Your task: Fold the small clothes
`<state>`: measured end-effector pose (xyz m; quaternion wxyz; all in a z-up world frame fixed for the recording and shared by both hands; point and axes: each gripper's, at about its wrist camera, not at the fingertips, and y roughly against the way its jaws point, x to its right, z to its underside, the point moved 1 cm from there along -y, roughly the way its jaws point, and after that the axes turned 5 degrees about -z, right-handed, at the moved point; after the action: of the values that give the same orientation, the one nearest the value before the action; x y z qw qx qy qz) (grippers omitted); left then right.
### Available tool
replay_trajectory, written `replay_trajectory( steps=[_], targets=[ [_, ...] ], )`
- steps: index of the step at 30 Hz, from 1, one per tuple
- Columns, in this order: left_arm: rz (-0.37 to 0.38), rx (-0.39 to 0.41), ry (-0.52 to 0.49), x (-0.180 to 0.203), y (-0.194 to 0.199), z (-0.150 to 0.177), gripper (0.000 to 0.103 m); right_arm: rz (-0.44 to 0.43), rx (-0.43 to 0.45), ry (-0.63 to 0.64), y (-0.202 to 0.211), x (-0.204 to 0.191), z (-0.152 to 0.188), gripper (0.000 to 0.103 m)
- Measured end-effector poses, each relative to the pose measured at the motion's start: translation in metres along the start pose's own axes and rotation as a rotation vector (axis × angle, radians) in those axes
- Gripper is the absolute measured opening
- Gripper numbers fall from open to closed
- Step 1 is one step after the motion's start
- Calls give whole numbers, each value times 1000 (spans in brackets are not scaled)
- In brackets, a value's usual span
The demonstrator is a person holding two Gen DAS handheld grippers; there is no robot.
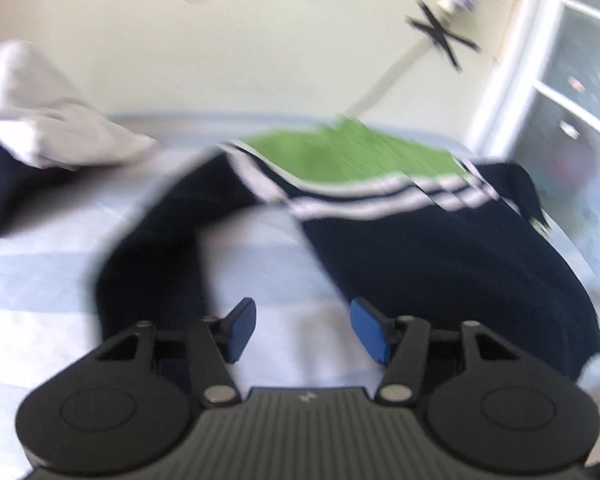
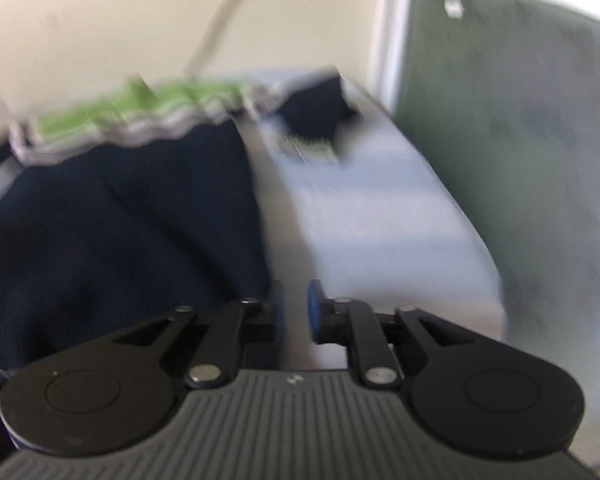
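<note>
A small navy top (image 1: 440, 264) with white stripes and a green upper panel (image 1: 352, 156) lies spread on a pale striped bed sheet (image 1: 40, 280). One navy sleeve (image 1: 156, 240) runs down to the left. My left gripper (image 1: 303, 330) is open and empty, above the sheet between the sleeve and the body. In the right wrist view the same top (image 2: 120, 232) lies to the left, with its other sleeve (image 2: 320, 120) further back. My right gripper (image 2: 296, 312) is open a small way and empty, at the top's right edge. Both views are blurred.
A white cloth (image 1: 48, 120) and a dark garment (image 1: 8, 184) lie at the far left of the bed. A cream wall (image 1: 220, 40) stands behind. A white-framed glass door (image 2: 500, 120) is on the right, past the bed's right edge (image 2: 472, 240).
</note>
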<state>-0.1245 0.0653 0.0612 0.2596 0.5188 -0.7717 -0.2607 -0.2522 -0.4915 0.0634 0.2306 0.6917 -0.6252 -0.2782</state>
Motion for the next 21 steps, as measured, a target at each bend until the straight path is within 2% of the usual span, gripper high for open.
replay_trajectory(
  steps=[3,5,7,10,12,14,17,18,21],
  targets=[
    [-78,61,66,-29,20,-2,65,-159,81,29,-2,-24,-23,28],
    [-115,84,109,-47,29,1,74,-272,90,88,-15,-51,-36,30],
    [-144,102,155,-65,39,5,76,-376,76,166,-35,-88,-47,31],
    [-179,123,209,-87,52,13,78,-487,62,289,-65,-157,-63,31],
    [-199,143,244,-102,62,20,86,-588,53,371,-79,-202,-71,35],
    [-211,162,271,-112,73,29,89,-666,57,466,-84,-251,-71,48],
    [-237,183,307,-125,87,43,92,-750,52,612,-95,-323,-62,62],
    [-249,192,326,-132,91,49,96,-780,37,642,-97,-342,-58,64],
    [-275,215,389,-148,102,60,98,-855,-34,736,-108,-393,-40,73]
  ],
)
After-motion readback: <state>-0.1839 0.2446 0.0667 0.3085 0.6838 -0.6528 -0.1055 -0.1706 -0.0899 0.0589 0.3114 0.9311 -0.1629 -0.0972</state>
